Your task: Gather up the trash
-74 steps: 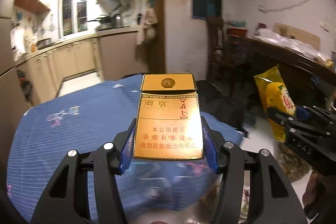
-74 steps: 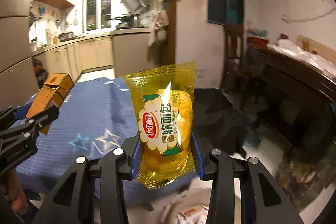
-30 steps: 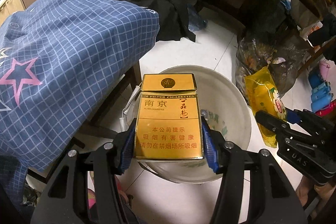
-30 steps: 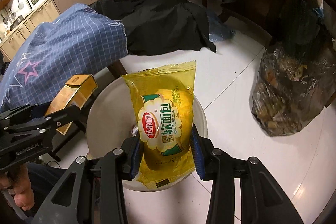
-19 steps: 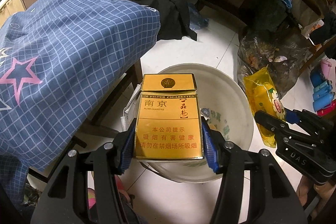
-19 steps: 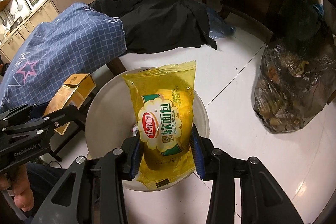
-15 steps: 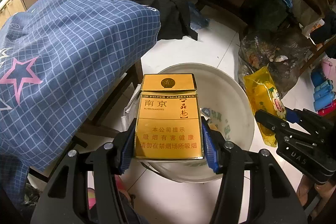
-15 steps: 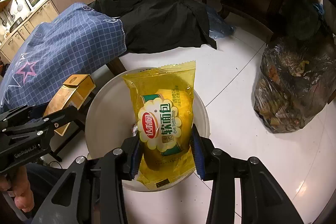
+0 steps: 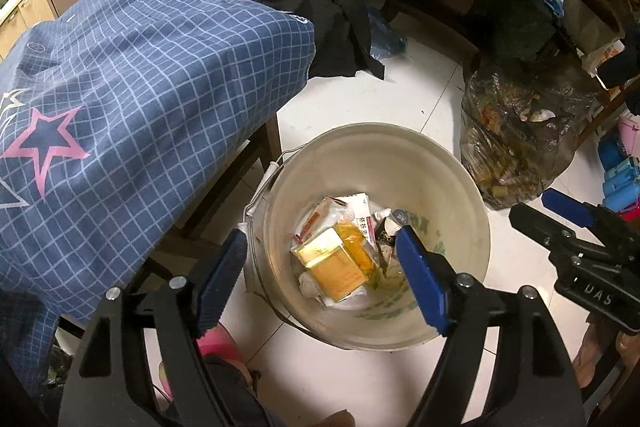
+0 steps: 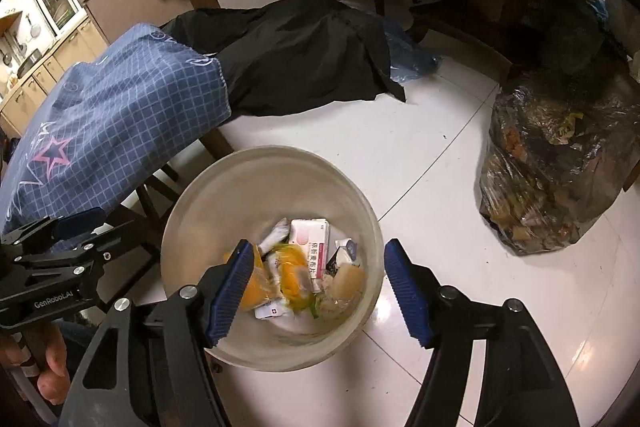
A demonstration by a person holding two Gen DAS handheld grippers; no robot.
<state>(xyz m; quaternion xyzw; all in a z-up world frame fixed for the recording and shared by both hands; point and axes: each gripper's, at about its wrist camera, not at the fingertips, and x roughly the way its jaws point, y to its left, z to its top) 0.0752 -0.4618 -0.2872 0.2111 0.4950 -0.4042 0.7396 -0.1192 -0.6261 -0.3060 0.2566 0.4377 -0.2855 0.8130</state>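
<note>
Release over the bucket, wrist views. The left gripper (image 9: 322,273) and the right gripper (image 10: 316,293) are both shown with jaws opening and nothing between the pads, each poised above the mouth of the pale plastic bucket (image 9: 460,171). The gold cigarette pack (image 9: 334,261) is seen lying inside the bucket on top of the other litter, and the yellow bread wrapper (image 10: 290,273) is seen, blurred, inside the bucket beside a white-and-pink medicine box (image 10: 310,241). The bucket stands on the white tiled floor just beside the corner of the table draped in a blue checked cloth (image 9: 140,99); a filled clear rubbish bag (image 9: 516,143) rests near the bucket on its far side. For a clean drop, the jaws are best kept centred over the bucket's opening until both items are judged settled, and withdrawn upward so that the rim and wire handle are not caught.
</note>
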